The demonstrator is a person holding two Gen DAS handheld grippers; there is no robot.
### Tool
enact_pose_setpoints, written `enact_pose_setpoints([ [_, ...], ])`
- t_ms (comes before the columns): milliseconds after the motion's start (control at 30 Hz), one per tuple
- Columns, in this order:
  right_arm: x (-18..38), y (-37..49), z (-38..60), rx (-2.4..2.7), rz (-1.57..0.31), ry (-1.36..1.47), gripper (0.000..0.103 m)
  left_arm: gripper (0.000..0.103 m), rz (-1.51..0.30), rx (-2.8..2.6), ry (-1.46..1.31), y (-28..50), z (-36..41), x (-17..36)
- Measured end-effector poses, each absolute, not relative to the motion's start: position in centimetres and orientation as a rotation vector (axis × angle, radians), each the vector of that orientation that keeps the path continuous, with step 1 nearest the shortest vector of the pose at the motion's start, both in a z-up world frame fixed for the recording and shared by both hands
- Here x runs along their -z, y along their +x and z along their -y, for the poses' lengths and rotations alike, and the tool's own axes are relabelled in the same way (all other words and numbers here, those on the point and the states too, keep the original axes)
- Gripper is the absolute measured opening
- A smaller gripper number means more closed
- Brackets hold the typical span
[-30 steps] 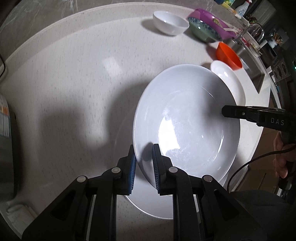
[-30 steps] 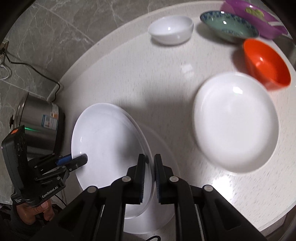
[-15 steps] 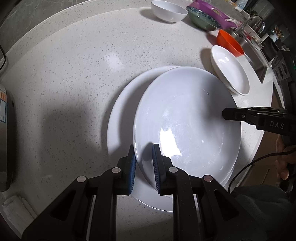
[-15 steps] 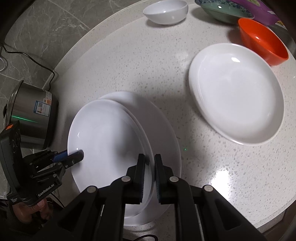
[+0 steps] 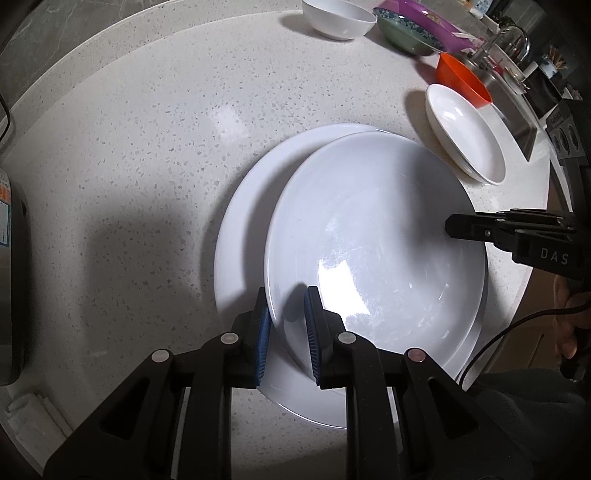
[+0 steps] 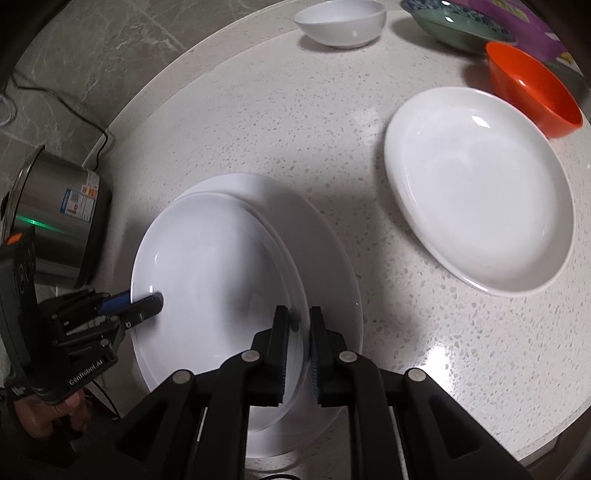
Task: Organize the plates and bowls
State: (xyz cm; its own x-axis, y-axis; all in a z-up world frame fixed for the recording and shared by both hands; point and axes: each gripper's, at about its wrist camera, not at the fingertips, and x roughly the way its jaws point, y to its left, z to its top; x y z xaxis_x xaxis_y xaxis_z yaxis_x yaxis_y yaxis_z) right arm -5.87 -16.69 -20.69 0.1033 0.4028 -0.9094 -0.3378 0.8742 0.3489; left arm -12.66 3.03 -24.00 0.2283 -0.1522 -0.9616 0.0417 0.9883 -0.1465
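Observation:
Both grippers hold one deep white plate [image 5: 373, 243] by opposite rims, just above a larger white plate [image 5: 243, 221] on the counter. My left gripper [image 5: 286, 325] is shut on its near rim. My right gripper [image 6: 297, 345] is shut on the other rim; the held plate [image 6: 210, 277] and the plate under it [image 6: 325, 251] show in the right wrist view. The right gripper [image 5: 454, 227] shows in the left view, the left gripper [image 6: 147, 304] in the right view. The top plate sits offset from the lower one.
Another white plate [image 6: 476, 188] lies to the right, with an orange bowl [image 6: 532, 85] behind it. A white bowl [image 6: 341, 22], a green bowl [image 6: 454, 26] and a purple dish [image 5: 428, 26] stand at the back. A steel cooker [image 6: 55, 218] stands at the left edge.
The held plate has come down onto the larger plate, whose rim now shows from under it. Both grippers stayed shut on its rims.

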Motion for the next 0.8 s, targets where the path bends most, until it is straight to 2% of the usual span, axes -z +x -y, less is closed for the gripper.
enact_pose_setpoints([
  [333, 20.7, -6.6, 16.8, -0.558, -1.31, 0.043, 0.016, 0.021, -1.281, 0.12, -0.164, -12.7, -4.4, 23.2],
  [400, 20.7, -6.7, 16.8, -0.561, -1.303, 0.052, 0.022, 0.024, -1.252, 0.121, -0.177, -12.7, -4.7, 22.5],
  [567, 20.3, -7.0, 17.1, -0.556, -1.277, 0.055, 0.031, 0.025, -1.206, 0.143, -0.193, -12.3, -4.8, 20.9],
  [633, 20.2, -7.2, 17.4, -0.551, -1.27, 0.063, 0.034, 0.034, -1.191, 0.165, -0.214, -12.1, -4.6, 20.3],
  [700, 19.6, -7.4, 18.1, -0.55, -1.256, 0.08, 0.038, 0.062, -1.159, 0.201, -0.238, -11.6, -4.2, 19.3],
  [800, 17.9, -7.5, 20.1, -0.557, -1.197, 0.122, 0.045, 0.069, -1.114, 0.268, -0.28, -10.6, -3.1, 17.8],
])
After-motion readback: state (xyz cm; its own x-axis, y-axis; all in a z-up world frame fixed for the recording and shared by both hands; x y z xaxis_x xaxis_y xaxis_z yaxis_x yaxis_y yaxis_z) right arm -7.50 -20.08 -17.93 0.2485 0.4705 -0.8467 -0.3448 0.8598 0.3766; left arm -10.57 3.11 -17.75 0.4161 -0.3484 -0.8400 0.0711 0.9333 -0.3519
